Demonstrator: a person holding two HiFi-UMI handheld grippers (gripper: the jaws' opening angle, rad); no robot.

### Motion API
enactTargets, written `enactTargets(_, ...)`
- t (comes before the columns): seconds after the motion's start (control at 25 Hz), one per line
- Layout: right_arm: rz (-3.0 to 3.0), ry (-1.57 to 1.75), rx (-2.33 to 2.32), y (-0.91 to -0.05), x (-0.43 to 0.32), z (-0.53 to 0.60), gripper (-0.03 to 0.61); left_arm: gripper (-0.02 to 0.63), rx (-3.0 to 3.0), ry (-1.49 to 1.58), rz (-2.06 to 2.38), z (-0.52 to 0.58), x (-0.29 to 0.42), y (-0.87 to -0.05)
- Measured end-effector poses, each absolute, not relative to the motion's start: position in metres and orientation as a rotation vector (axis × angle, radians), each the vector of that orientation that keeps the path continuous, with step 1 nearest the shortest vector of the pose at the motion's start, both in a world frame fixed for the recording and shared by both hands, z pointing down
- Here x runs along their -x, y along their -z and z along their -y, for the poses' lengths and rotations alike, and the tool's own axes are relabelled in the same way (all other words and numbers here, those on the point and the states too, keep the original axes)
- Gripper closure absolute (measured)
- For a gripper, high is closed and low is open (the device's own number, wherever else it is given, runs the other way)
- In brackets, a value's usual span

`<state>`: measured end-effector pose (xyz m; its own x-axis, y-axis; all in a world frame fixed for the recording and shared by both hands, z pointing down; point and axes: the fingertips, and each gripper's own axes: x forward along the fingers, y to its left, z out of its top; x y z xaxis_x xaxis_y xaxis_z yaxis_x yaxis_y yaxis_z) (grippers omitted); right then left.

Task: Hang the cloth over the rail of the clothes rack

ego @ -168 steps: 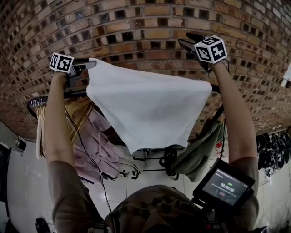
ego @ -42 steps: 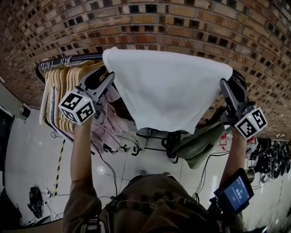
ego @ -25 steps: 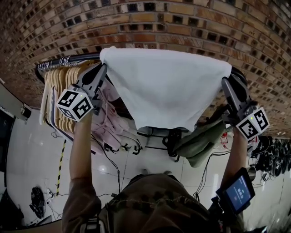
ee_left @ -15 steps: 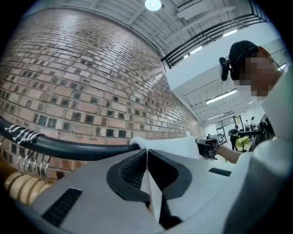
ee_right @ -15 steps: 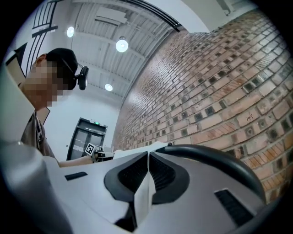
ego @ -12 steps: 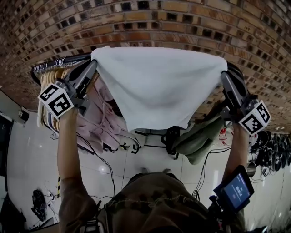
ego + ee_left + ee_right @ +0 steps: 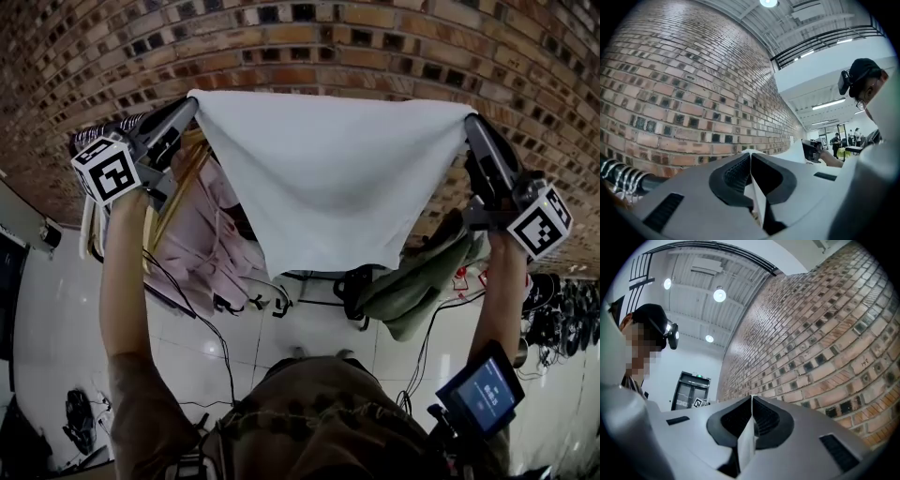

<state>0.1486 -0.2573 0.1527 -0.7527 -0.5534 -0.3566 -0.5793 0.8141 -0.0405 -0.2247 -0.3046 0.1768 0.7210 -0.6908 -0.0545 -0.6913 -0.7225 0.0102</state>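
Observation:
A white cloth [image 7: 328,178] hangs stretched in front of the brick wall, held by its two upper corners. My left gripper [image 7: 192,101] is shut on the left corner, and a white fold [image 7: 757,197] shows between its closed jaws. My right gripper [image 7: 469,119] is shut on the right corner, with cloth [image 7: 747,437] pinched between its jaws. The dark rail [image 7: 98,136] of the clothes rack shows only at the left, just below the left gripper; the cloth hides the rest. In the left gripper view the rail [image 7: 644,183] lies low at the left.
Wooden hangers [image 7: 178,187] and pink garments [image 7: 202,253] hang on the rack's left part. A green garment [image 7: 412,291] hangs at the lower right. The brick wall [image 7: 300,47] stands close behind. Cables lie on the white floor [image 7: 56,319]. A small screen [image 7: 483,394] sits by the right forearm.
Both grippers have risen and moved apart. The cloth's top edge, slack and rounded a second ago, is now pulled straight between them.

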Motion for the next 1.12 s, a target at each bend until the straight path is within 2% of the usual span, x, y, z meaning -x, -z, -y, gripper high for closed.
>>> enactTargets(0.2,-2.606,0.012,0.826,-0.147,-0.152,0.260,0.563,0.601,2.918,-0.059,-1.182,0.311,0.232,-0.168)
enactTargets(0.48,-2.674,0.110,0.976,-0.156,-0.148,0.275,0.561,0.601,2.856,0.223,-1.183,0.321,0.234,-0.182)
enactTargets(0.64,-2.687,-0.034,1.175,-0.152,-0.152,0.276,0.554,0.600,2.837,0.238,-1.216,0.315,0.245,-0.188)
enactTargets(0.68,-2.683,-0.080,1.224,-0.150,-0.156,0.275,0.498,0.600,2.831,0.232,-1.224,0.314,0.250,-0.188)
enactTargets(0.72,-2.686,-0.123,1.266,-0.151,-0.160,0.275,0.468,0.600,2.824,0.220,-1.234,0.312,0.256,-0.188)
enactTargets(0.96,-2.734,-0.269,1.241,-0.162,-0.154,0.263,0.466,0.600,2.714,0.069,-1.298,0.295,0.282,-0.170)
enactTargets(1.12,-2.637,-0.467,1.251,-0.162,-0.151,0.250,0.466,0.600,2.614,-0.064,-1.292,0.273,0.269,-0.168)
